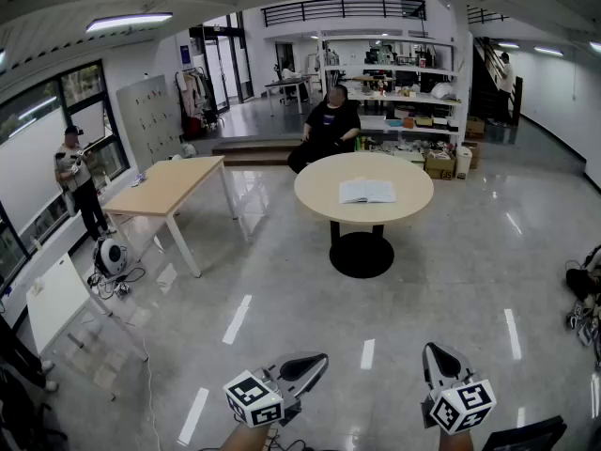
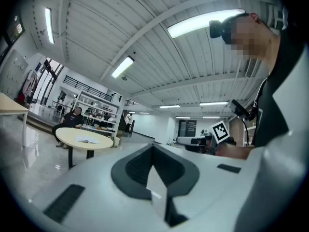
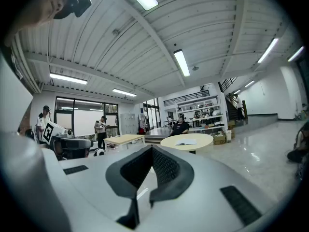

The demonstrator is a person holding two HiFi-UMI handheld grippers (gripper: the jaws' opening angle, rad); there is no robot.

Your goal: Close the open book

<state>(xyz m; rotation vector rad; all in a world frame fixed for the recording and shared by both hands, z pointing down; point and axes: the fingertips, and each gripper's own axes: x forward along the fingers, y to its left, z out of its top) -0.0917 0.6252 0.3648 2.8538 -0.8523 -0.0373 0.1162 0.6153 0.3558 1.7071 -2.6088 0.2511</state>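
While the open book (image 1: 367,191) lies flat on the round bench (image 1: 319,203) at the far middle of the room, both claws hang low at the near edge of the head view, well apart from it. A wide stretch of glossy floor (image 1: 282,280) lies between. The left claw (image 1: 310,366) is clenched, its jaws meeting at the tip with nothing between them. The right claw (image 1: 438,360) is likewise pressed together and empty. Both point roughly level and toward the bench, which suits walking up to it rather than reaching (nothing is within reach from here). The book rests a little right of the bench's centre, pages spread and facing up, so either half could be swung over once a claw gets near. A seated person (image 1: 327,125) is just beyond the bench on its far side, close to the book. I judge the task not yet begun: the approach comes first. Clenched jaws would serve for nudging a cover over.
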